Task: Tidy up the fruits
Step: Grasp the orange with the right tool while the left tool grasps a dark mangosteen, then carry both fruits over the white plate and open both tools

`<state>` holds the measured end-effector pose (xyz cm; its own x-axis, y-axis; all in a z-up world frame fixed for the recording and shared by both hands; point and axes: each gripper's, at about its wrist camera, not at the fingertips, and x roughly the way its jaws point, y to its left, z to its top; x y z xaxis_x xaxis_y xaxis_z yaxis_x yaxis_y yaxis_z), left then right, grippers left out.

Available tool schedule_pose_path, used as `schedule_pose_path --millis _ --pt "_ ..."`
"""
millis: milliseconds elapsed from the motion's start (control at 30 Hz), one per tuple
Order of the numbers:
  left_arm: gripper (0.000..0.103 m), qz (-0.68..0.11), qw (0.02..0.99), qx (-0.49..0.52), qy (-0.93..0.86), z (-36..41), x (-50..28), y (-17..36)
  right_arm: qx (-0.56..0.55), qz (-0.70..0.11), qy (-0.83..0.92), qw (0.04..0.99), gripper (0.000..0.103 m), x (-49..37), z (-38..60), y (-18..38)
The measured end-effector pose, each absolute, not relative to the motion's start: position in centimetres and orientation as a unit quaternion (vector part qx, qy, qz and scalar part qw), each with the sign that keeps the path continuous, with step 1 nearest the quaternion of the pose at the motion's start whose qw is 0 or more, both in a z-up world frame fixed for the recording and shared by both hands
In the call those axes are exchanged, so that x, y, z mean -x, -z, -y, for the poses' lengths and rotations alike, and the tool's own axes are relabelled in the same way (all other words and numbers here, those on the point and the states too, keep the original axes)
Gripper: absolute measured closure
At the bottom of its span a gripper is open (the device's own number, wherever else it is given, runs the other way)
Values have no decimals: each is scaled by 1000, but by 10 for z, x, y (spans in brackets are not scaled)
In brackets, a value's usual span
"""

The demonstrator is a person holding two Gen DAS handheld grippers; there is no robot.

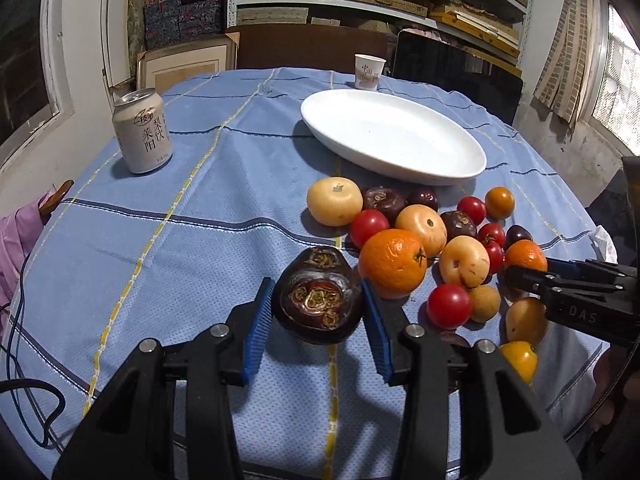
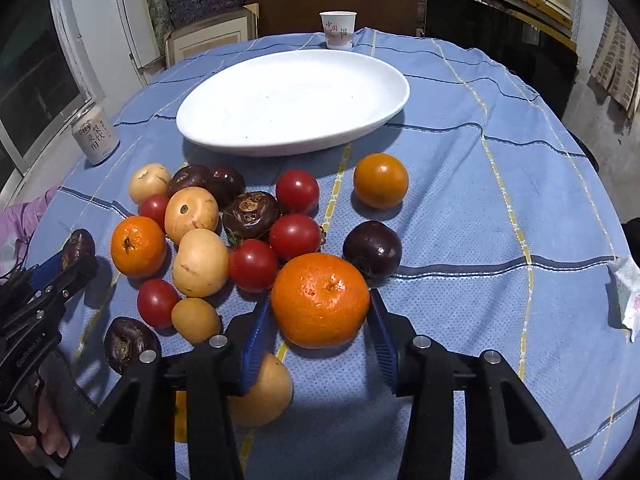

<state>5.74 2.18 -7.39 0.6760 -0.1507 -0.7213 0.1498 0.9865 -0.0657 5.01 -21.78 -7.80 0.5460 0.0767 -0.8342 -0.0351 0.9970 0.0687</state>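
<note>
In the left wrist view my left gripper is shut on a dark brown, flattened fruit, its blue pads pressed to both sides. To its right lies a heap of fruit: oranges, red tomatoes, pale yellow fruits and dark purple ones. In the right wrist view my right gripper is shut on a large orange at the near edge of the heap, which rests on the cloth. A white oval plate lies bare behind the heap. The left gripper with its dark fruit shows at the left edge.
A round table under a blue checked cloth. A drink can stands at the far left, a paper cup behind the plate. A crumpled tissue lies at the right edge. A cable hangs at the left.
</note>
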Motion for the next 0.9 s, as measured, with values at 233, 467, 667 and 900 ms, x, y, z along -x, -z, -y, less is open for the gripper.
schedule_pose_path --millis 233,467,667,900 --pt "61 -396 914 4 89 -24 -57 66 -22 -441 -29 897 56 -35 235 53" --pt "61 -383 917 8 108 -14 -96 13 8 -400 -31 916 56 -75 246 10" --pt "61 -403 907 -3 122 16 -187 -1 26 -393 -39 918 56 -157 249 0" --pt "61 -458 881 3 123 43 -297 36 47 -411 -64 908 56 -260 241 28"
